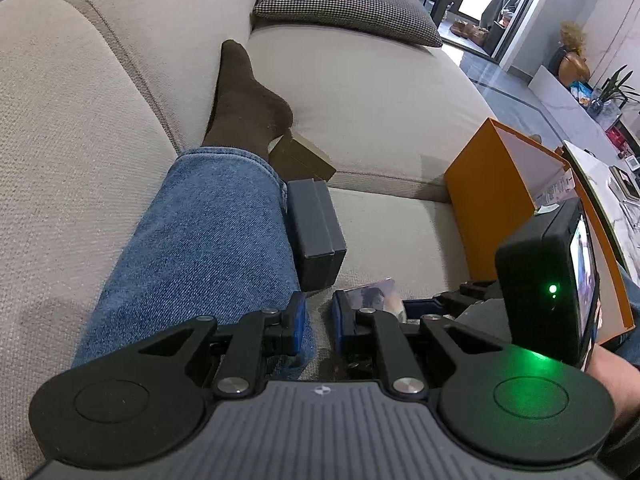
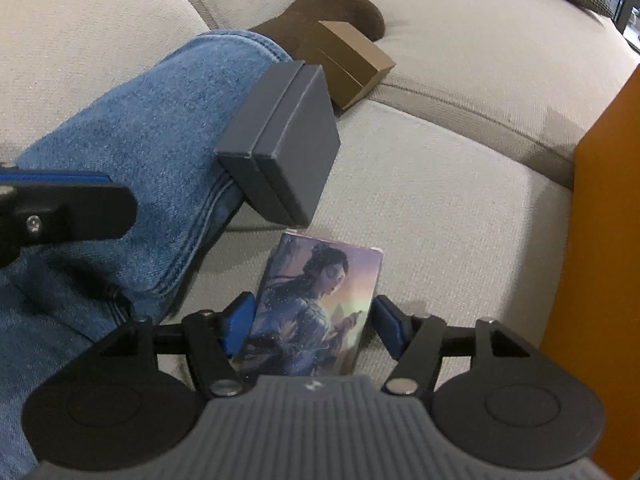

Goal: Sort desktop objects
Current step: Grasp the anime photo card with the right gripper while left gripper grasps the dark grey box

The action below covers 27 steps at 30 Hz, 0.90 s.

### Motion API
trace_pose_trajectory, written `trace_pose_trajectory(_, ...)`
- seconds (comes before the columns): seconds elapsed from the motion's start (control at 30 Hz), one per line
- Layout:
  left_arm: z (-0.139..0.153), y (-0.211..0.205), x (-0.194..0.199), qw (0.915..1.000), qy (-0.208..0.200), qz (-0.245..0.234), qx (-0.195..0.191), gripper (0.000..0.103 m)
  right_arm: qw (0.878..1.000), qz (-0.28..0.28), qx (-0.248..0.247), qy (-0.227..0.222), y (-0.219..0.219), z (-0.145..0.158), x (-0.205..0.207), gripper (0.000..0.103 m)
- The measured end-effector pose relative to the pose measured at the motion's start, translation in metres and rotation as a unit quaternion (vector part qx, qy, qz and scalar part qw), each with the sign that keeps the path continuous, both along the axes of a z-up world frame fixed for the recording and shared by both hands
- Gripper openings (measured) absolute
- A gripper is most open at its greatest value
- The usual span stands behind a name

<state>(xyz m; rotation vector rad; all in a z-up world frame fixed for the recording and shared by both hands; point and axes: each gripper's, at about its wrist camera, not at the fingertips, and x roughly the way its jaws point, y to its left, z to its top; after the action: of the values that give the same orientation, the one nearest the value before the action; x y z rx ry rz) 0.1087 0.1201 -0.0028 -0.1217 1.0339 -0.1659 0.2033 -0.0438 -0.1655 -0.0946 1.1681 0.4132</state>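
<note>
A small picture box [image 2: 316, 304] showing a painted figure lies on the beige sofa seat; its corner also shows in the left wrist view [image 1: 376, 294]. My right gripper [image 2: 316, 326] is open around it, with a small gap at each blue pad. A dark grey box [image 2: 284, 148] leans against a jeans-clad leg just beyond; it also shows in the left wrist view [image 1: 316, 228]. A brown cardboard box [image 2: 352, 62] lies further back by a brown-socked foot. My left gripper [image 1: 320, 320] is narrowly open and empty beside the knee.
An orange open box [image 1: 508, 196] stands on the seat at the right; its wall shows in the right wrist view [image 2: 604, 240]. The person's leg [image 1: 200, 236] lies along the sofa. A houndstooth cushion [image 1: 344, 4] sits at the back.
</note>
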Motion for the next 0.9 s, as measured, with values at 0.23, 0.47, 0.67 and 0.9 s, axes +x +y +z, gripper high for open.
trace_pose_trajectory(0.23, 0.001, 0.0, 0.025, 0.9993, 0.005, 0.001, -0.038, 0.031, 0.999, -0.02, -0.029, -0.013, -0.025, 0.005, 0.015, 0.065)
trace_pose_trajectory(0.47, -0.011, -0.011, 0.064, 0.9995, 0.023, 0.019, -0.011, 0.055, 1.0, -0.006, -0.025, -0.004, -0.032, 0.011, 0.027, 0.065)
trace_pose_trajectory(0.67, -0.032, -0.02, 0.092, 0.9981, 0.055, 0.027, 0.002, 0.055, 1.0, -0.008, -0.015, 0.0, -0.04, 0.021, 0.031, 0.066)
trace_pose_trajectory(0.9, -0.052, -0.027, 0.106, 0.9968, 0.068, 0.036, 0.02, 0.042, 1.0, -0.014, 0.005, 0.016, -0.046, 0.019, 0.022, 0.066)
